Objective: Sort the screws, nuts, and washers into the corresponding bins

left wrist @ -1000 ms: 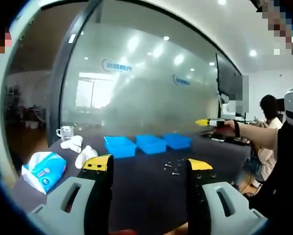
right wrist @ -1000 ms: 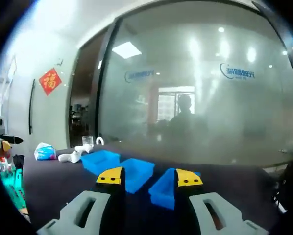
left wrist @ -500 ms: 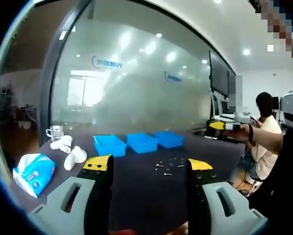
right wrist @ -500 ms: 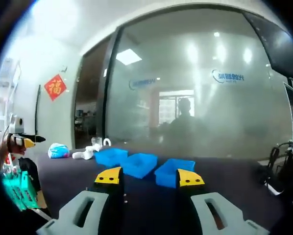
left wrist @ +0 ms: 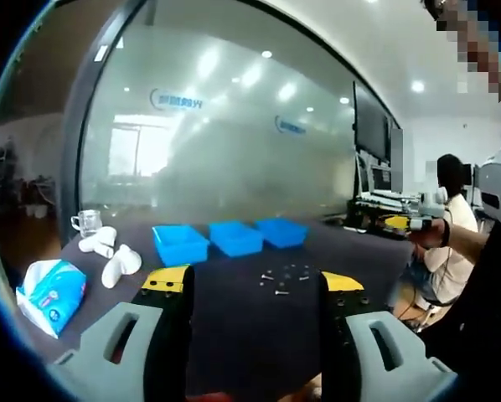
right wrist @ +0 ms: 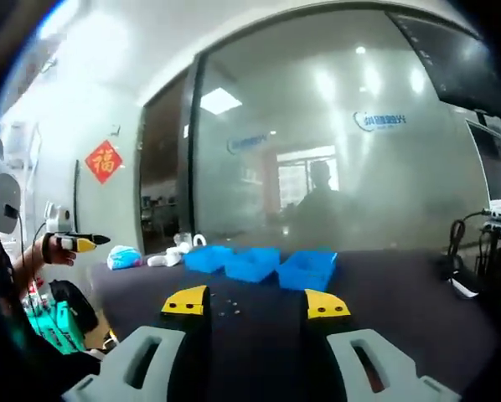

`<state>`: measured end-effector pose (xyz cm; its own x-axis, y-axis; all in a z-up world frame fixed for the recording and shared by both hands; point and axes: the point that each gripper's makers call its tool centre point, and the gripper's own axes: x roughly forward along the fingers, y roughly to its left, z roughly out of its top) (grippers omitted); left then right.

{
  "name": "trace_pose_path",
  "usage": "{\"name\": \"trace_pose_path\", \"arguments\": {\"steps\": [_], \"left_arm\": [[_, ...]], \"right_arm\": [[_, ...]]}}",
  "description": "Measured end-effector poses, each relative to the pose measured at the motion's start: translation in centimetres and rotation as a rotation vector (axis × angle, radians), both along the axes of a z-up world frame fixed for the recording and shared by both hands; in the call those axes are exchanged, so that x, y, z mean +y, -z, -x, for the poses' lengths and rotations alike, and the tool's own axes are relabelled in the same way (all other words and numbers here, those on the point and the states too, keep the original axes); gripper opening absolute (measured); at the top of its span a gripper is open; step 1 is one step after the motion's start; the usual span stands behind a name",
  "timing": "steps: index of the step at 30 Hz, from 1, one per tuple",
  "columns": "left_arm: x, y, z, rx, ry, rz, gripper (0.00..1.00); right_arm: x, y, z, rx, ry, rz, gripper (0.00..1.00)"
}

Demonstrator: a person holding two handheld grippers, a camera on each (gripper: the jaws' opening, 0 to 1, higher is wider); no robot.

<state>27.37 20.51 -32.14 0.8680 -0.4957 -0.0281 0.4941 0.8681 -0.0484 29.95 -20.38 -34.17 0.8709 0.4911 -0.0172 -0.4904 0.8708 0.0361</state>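
Observation:
Three blue bins stand in a row on the dark table; the right gripper view shows the same blue bins from the other side. A small scatter of screws, nuts and washers lies in front of them, seen as faint specks of hardware in the right gripper view. My left gripper is open above the near table, empty. My right gripper is open too, holding nothing. The right gripper is at the right of the left gripper view, the left gripper at the left of the right gripper view.
A tissue pack, white objects and a glass cup lie at the table's left end. A frosted glass wall runs behind. A seated person and monitors are at the right.
Both cameras have pulled back and swung, so the bins look smaller and farther. The right gripper has sunk lower in the left gripper view. Both jaws stay open.

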Motion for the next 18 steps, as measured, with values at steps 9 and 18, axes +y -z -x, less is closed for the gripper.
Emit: {"name": "trace_pose_path", "arguments": {"steps": [9,18], "left_arm": [[-0.5,0.6,0.7,0.022,0.038,-0.011,0.56],[-1.1,0.6,1.4,0.020,0.074,-0.020,0.56]], "right_arm": [[0.3,0.9,2.2,0.061,-0.087,0.017,0.38],[2.8,1.8,2.3,0.141,-0.251,0.108,0.36]]}}
